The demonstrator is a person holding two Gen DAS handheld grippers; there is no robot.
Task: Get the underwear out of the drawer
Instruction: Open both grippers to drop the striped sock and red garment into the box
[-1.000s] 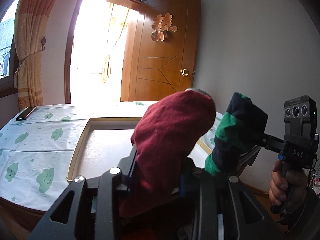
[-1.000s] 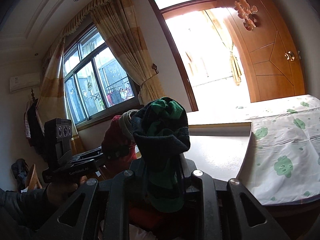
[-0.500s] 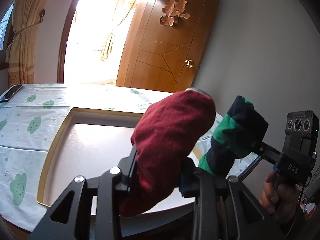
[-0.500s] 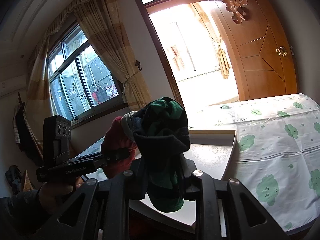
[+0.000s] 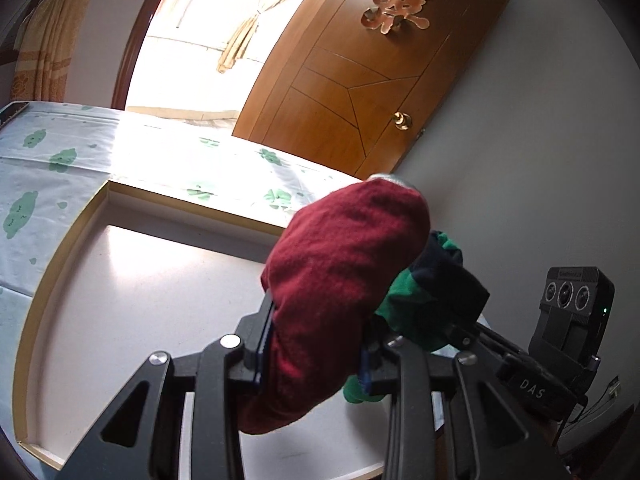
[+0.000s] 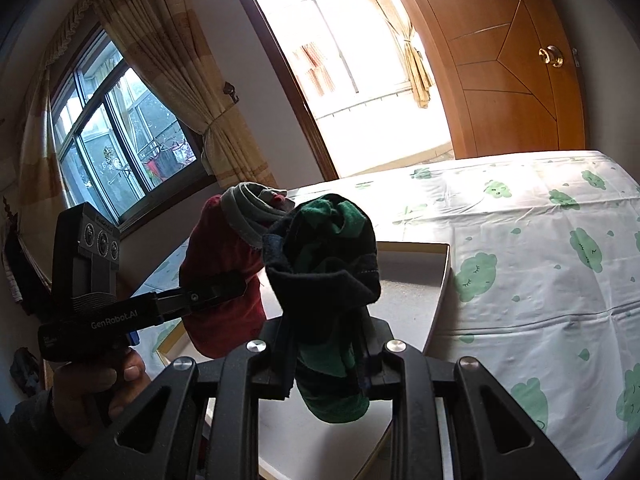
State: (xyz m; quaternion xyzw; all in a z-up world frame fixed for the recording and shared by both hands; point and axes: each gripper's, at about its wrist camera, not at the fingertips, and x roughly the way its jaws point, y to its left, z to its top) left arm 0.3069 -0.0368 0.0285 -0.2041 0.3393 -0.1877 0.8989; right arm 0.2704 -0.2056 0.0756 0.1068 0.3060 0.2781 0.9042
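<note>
Right hand-held gripper (image 6: pixel 326 354) clamps green-black underwear (image 6: pixel 326 276); left hand-held gripper (image 6: pixel 224 292) clamps red underwear (image 6: pixel 218 276) beside it.

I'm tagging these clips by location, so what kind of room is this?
Probably a bedroom at home: a sheet with green cloud faces covers a bed-like surface, tied-back curtains hang at the window, and there is a wooden door.
</note>
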